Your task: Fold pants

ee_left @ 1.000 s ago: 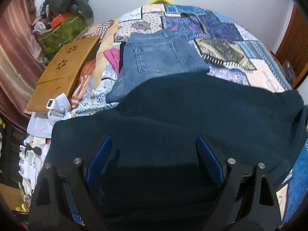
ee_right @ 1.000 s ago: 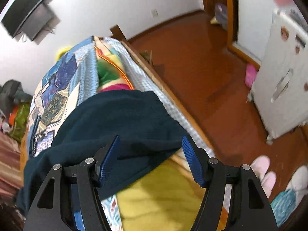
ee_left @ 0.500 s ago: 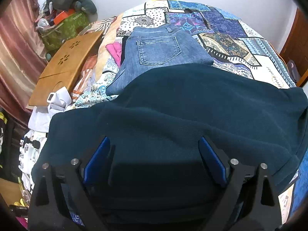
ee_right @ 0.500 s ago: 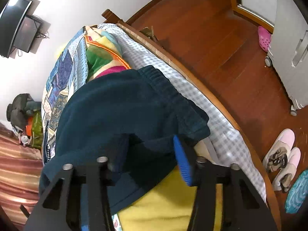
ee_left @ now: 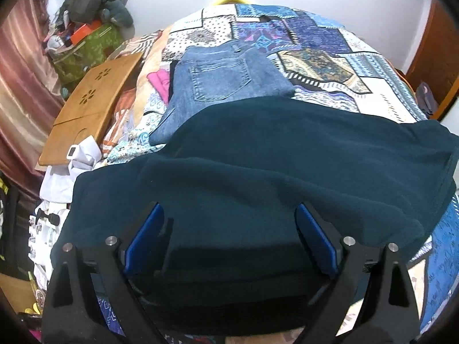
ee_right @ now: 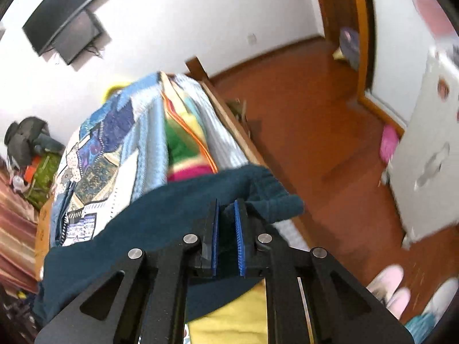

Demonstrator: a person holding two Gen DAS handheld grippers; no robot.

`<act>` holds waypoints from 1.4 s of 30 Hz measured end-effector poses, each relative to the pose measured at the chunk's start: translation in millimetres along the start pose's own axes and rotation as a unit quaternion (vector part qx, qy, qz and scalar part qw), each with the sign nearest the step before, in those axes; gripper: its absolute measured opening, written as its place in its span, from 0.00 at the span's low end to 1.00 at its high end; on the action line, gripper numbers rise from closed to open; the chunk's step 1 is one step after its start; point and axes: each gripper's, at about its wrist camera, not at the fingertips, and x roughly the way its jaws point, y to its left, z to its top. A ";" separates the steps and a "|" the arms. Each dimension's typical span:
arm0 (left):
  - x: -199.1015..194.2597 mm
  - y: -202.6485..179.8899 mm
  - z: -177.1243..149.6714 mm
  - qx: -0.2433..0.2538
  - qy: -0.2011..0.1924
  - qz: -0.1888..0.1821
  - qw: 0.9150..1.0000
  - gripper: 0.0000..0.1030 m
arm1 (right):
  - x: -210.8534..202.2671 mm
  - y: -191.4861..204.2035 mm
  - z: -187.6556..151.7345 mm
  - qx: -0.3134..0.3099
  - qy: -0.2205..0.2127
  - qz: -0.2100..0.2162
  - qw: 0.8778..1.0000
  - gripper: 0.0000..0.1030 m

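Pants, dark teal, spread across near end of bed. Right gripper jaws clamped on ribbed edge at bed's side edge, ready for lifting fold. Left gripper jaws wide apart over cloth, gripping nothing, likely pinning. Folded jeans beyond, mid-bed.

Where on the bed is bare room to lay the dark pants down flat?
Free: the quilt right of the jeans, beyond the pants. Crowded: the left edge, with the wooden tray, pink cloth and white clothes.
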 end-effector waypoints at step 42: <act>-52.1 163.6 -73.6 -0.229 -0.040 -0.023 0.972 0.92 | 40.5 221.7 -123.3 -0.285 0.126 0.089 0.946 0.50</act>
